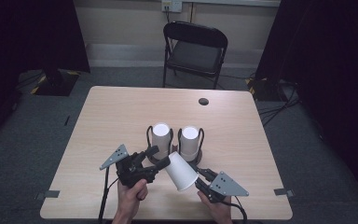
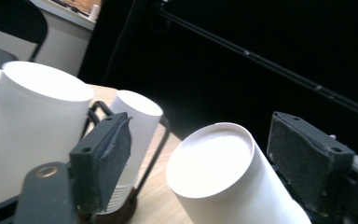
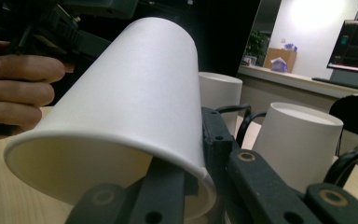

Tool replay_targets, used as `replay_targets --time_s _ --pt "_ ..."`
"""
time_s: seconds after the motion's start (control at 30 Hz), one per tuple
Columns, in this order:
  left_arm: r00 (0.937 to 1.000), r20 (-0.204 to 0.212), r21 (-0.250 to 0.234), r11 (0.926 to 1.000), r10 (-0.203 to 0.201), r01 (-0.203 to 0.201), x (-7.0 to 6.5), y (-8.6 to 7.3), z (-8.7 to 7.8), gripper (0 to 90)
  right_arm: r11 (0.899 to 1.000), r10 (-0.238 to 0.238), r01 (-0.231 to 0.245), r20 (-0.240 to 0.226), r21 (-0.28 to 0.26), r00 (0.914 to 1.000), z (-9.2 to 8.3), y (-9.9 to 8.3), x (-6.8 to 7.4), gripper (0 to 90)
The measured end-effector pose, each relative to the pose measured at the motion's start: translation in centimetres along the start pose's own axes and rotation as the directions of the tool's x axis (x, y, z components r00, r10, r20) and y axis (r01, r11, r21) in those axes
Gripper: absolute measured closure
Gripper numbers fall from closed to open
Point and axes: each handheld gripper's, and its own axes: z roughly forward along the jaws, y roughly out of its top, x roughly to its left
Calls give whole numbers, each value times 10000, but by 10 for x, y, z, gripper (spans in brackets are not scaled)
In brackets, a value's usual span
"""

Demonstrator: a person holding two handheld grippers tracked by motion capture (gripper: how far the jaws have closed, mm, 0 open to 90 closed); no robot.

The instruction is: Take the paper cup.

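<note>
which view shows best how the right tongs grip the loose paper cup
The right gripper view: the right tongs pinch the paper cup at its rim. The high view shows it tilted; the left gripper view shows its base.

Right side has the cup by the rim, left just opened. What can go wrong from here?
1. The right hand-held gripper pinches only the thin rim of the tilted cup; the paper wall may buckle or slip out.
2. The left hand-held gripper stands open around the cup's base with no pad pressing, so the cup hangs on one grip.
3. The two cup stacks in their holders stand close behind; a swing of the cup could knock them.
</note>
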Motion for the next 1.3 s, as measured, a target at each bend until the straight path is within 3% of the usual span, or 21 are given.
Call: replay_targets --time_s 0.17,0.23,0.27,0.37,0.43,0.5,0.53,0.63,0.77,0.87,0.93,1.0,1.03,1.07,1.17,1.23,1.3 --pt "9963 -528 133 9977 671 -665 -1 -2 -3 200 9982 158 -163 90 569 9998 -1 -1 -2 871" --pt "9934 -453 59 9945 1050 -1049 -1 -5 -5 291 9960 301 -309 102 833 9995 -2 -2 -3 871" --pt "9920 -445 117 9930 1183 -1179 -1 -5 -6 244 9928 413 -426 139 1118 9991 -2 -2 -4 871" --pt "9899 -463 142 9909 1343 -1338 0 -7 -7 255 9902 460 -480 188 1308 9988 -2 -3 -5 871" --pt "9826 -675 425 9845 1729 -1703 0 -7 -6 259 9860 542 -557 139 1570 9984 -2 -3 -5 872" --pt "9779 -951 592 9817 1863 -1812 0 -8 -6 208 9812 640 -655 142 1814 9978 -2 -4 -6 872" --pt "9729 -1177 587 9793 1993 -1935 -1 -9 -6 196 9789 711 -725 141 1911 9974 -2 -3 -6 872" --pt "9656 -1347 597 9745 2225 -2163 -1 -11 -7 195 9735 767 -770 98 2153 9970 -2 -4 -7 873" --pt "9373 -1709 1101 9512 3037 -2882 -4 -13 -6 195 9616 854 -839 58 2611 9963 -1 -4 -7 873" --pt "9278 -1656 1286 9401 3343 -3158 -6 -13 -6 195 9544 914 -876 -1 2853 9958 -1 -5 -8 872" --pt "9137 -1671 1632 9243 3705 -3450 -9 -13 -6 195 9503 963 -903 -53 2980 9953 -2 -4 -10 873" --pt "8930 -1777 1985 9038 4136 -3791 -11 -13 -6 195 9492 979 -918 -52 3010 9952 -2 -4 -11 873" --pt "8908 -1813 2075 9016 4166 -3794 -12 -14 -5 196 9459 1057 -991 -45 3089 9944 -2 -3 -12 873" --pt "8825 -1779 2205 8916 4354 -3954 -12 -14 -4 197 9428 1049 -966 -90 3191 9944 -3 -2 -14 872" --pt "8775 -1333 2441 8734 4606 -4214 -11 -15 -3 198 9270 1189 -1038 -199 3603 9927 -3 0 -18 872" --pt "8743 -1183 2509 8660 4708 -4325 -12 -16 -2 201 9165 1301 -1109 -244 3844 9912 -3 0 -20 870" --pt "8676 -980 2698 8522 4875 -4484 -14 -19 0 203 9035 1447 -1210 -269 4111 9891 -3 0 -23 870"
